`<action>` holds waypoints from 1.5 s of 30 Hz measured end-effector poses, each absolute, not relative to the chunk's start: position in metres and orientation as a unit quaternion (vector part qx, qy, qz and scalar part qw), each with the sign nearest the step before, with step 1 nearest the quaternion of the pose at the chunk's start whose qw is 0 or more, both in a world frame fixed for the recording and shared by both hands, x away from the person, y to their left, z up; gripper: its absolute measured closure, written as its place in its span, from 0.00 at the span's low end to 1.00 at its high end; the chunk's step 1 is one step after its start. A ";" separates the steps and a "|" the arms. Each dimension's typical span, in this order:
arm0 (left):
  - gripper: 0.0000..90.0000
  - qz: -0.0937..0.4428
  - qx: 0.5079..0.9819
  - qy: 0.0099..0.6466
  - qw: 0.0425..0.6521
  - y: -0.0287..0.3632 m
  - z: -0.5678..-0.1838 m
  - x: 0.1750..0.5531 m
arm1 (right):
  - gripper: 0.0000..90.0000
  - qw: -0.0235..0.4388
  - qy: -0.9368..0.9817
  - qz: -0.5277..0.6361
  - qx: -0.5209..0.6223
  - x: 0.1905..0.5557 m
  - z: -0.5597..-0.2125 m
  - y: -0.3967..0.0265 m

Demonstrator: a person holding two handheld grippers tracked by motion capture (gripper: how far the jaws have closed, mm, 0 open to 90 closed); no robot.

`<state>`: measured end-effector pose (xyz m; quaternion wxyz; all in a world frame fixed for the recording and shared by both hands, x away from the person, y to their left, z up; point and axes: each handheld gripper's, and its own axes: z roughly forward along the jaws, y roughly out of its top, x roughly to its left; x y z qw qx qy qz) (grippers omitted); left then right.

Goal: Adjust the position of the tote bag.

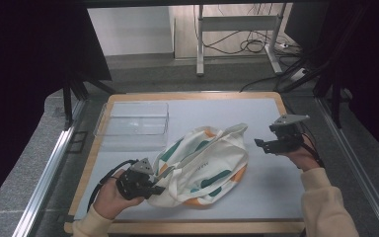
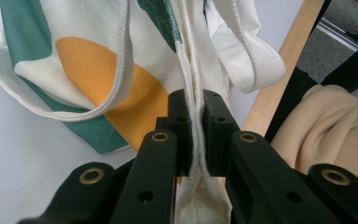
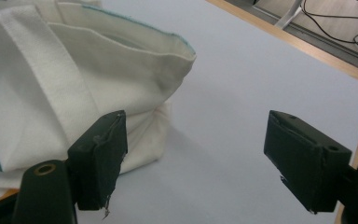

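Observation:
A cream tote bag [image 1: 207,163] with green and orange shapes lies crumpled in the middle of the pale mat [image 1: 271,187]. My left gripper [image 1: 155,190] is at the bag's near-left corner. In the left gripper view it [image 2: 196,116] is shut on a corded seam of the bag [image 2: 88,65], which runs up between the jaws. My right gripper [image 1: 261,145] hovers just right of the bag, apart from it. Seen from the right gripper view, it [image 3: 200,158] stands wide open over bare mat, the bag's folded rim [image 3: 121,51] beside its left jaw.
A clear plastic box [image 1: 133,118] sits at the mat's far left. The table's wooden border [image 1: 192,227] frames the mat, with metal rails [image 1: 44,177] at both sides. A cream sleeve [image 2: 335,126] lies by the table's edge. Cables [image 1: 246,47] lie on the floor beyond.

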<state>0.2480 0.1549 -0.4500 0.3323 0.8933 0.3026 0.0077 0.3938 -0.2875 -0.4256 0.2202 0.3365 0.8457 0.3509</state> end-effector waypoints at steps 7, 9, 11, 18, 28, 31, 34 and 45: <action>0.94 0.005 0.892 0.304 0.335 0.156 -0.450 0.249 | 0.18 0.214 0.864 0.337 0.308 0.413 -0.423 -0.274; 0.94 0.003 0.892 0.304 0.336 0.156 -0.450 0.249 | 0.18 0.214 0.869 0.333 0.297 0.418 -0.422 -0.269; 0.94 0.003 0.892 0.304 0.336 0.157 -0.451 0.250 | 0.17 0.203 0.873 0.331 0.294 0.425 -0.424 -0.263; 0.94 0.004 0.891 0.304 0.337 0.157 -0.451 0.250 | 0.15 0.197 0.894 0.307 0.262 0.442 -0.430 -0.241; 0.93 0.007 0.892 0.304 0.334 0.157 -0.450 0.250 | 0.14 0.177 0.914 0.291 0.219 0.457 -0.433 -0.215; 0.93 0.007 0.892 0.304 0.334 0.157 -0.450 0.250 | 0.18 0.178 0.924 0.273 0.202 0.459 -0.434 -0.206; 0.93 0.006 0.891 0.304 0.336 0.159 -0.450 0.251 | 0.35 0.165 0.934 0.260 0.179 0.462 -0.438 -0.198; 0.93 0.008 0.889 0.307 0.338 0.161 -0.450 0.251 | 0.76 0.142 0.949 0.242 0.144 0.460 -0.441 -0.191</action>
